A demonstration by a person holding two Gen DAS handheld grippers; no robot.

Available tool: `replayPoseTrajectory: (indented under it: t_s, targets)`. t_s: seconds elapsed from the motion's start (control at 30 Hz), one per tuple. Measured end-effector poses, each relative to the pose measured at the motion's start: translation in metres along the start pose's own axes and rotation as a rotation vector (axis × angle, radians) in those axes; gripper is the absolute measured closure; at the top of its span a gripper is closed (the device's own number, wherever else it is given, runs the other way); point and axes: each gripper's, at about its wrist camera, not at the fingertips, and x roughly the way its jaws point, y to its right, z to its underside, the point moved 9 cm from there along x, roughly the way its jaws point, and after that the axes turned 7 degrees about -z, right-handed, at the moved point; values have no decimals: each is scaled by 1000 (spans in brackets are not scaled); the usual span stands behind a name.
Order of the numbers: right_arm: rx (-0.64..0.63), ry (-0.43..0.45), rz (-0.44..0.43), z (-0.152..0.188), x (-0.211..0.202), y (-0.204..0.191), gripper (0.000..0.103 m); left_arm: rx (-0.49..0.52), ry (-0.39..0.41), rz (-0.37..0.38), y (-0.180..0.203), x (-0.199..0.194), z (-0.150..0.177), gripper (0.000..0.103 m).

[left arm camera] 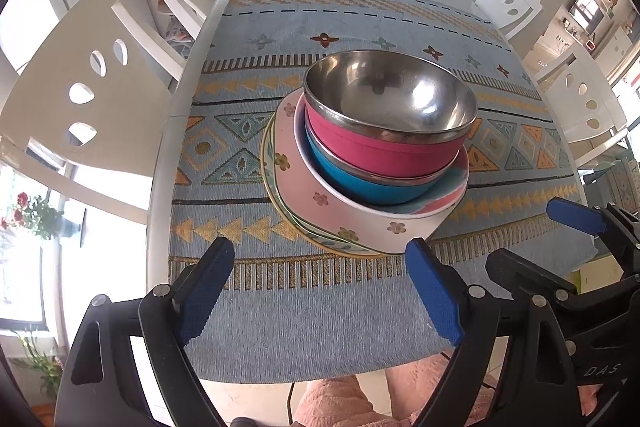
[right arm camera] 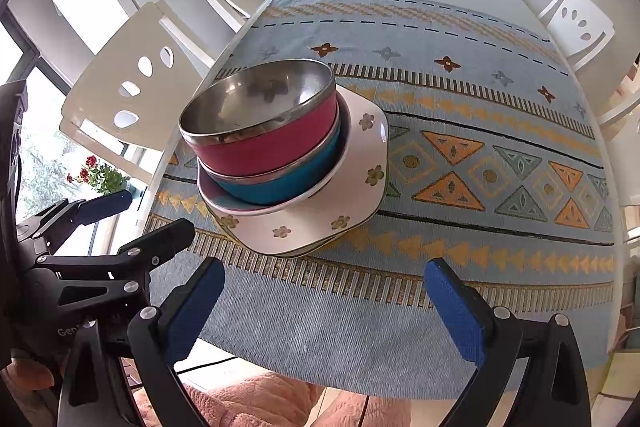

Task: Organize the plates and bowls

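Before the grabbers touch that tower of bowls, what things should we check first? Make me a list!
1. Left gripper open and empty: ok.
2. Right gripper open and empty: ok.
3. Both short of the stack, touching nothing: ok.
4. Pink bowl on top, nested in the blue bowl: ok, though it sits slightly tilted.
5. Flowered dish flat on the plate beneath: cannot tell; the dish hides most of the plate.
6. Tablecloth free of other things around the stack: ok.
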Motion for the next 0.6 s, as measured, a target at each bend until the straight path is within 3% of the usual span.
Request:
replayPoseTrajectory:
  t_s: [0.6]
  targets:
    - [-11,-2,2,1,-1,0,4,-29,3,-7,-9,-4,1,17]
